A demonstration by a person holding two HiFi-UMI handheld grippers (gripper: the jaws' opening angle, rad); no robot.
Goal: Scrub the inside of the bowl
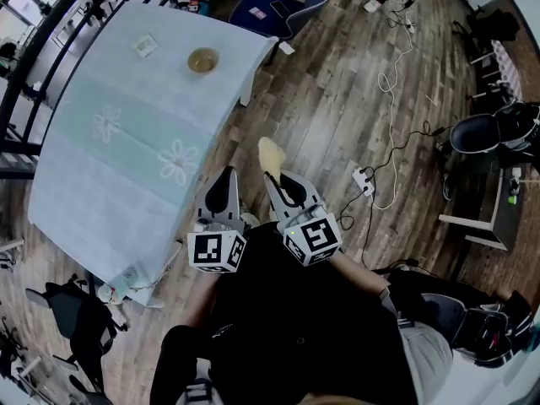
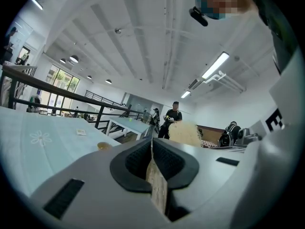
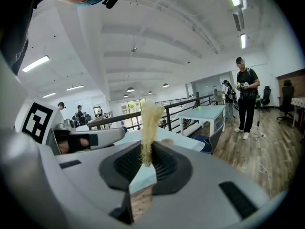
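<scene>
The right gripper [image 3: 143, 168] was clamped on a pale, fibrous scrub pad [image 3: 149, 128], whose frayed upper part stood up out of the dark jaw pads. The left gripper [image 2: 151, 149] had its jaws pressed together with nothing between them. In the head view both grippers were held close in front of the person's body, side by side and just apart, above the wooden floor [image 1: 337, 116] and not over the table. The bowl [image 1: 202, 60], small and amber-coloured, sat on the far part of the table [image 1: 126, 142], which was covered with a light cloth with flower prints. It was well apart from both grippers, and a small white packet [image 1: 145, 45] lay near it. As far as the pictures showed, only the getting ready was done: the scrubbing tool was in hand, but the pad had not touched the bowl and nothing steadied it. By my judgement the whole of the scrubbing was left: coming up to the table, probably bracing the bowl with the free left gripper, and working the pad round its inside.
</scene>
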